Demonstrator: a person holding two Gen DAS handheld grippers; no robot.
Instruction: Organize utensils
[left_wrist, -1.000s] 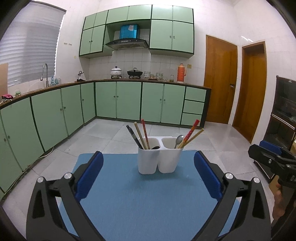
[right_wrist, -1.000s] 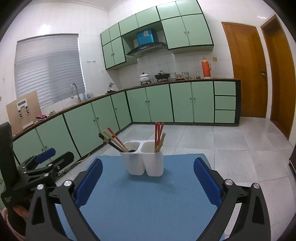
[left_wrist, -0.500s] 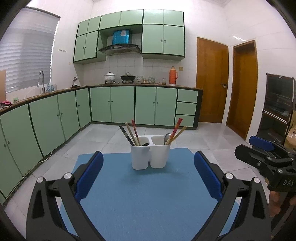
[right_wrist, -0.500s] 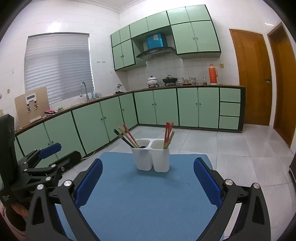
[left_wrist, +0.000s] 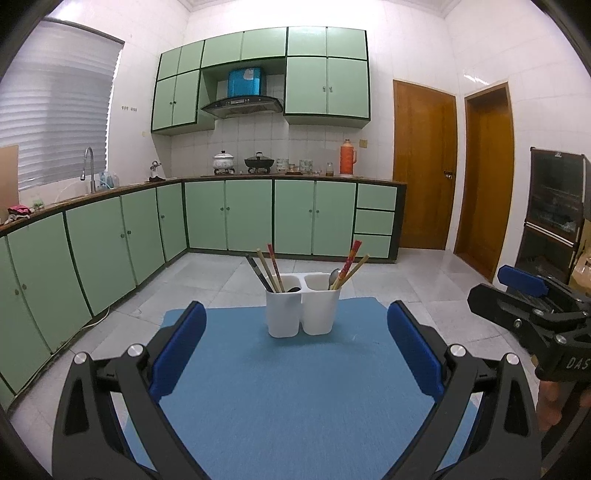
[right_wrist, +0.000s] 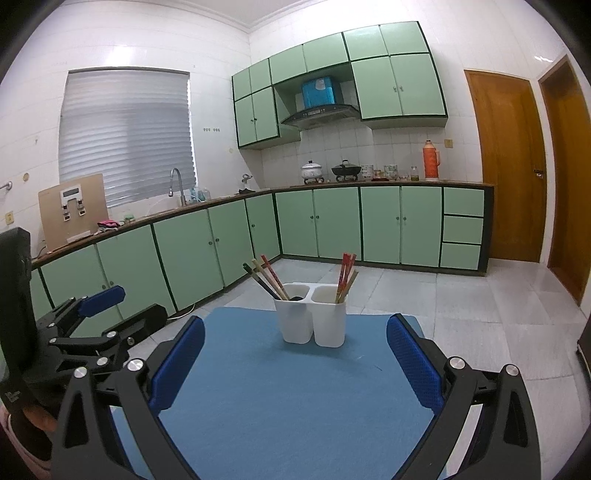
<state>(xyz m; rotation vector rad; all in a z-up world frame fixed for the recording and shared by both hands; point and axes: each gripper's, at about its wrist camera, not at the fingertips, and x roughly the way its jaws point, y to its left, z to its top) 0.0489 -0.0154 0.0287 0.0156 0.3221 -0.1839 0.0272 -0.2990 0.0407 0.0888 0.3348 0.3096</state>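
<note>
Left gripper (left_wrist: 295, 350), right gripper (right_wrist: 295, 350): both spread wide, empty. One white two-compartment holder (left_wrist: 303, 312) on blue mat (left_wrist: 295, 387); five chopsticks, one spoon (left_wrist: 334, 275).

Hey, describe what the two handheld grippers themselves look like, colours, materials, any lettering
Both the left gripper and the right gripper are matte black angular linkage frames with silver round bolt heads. Each finger carries a long, textured blue pad. White lettering reading "DAS" shows on the right gripper's body in the left wrist view. No cables are visible.
</note>
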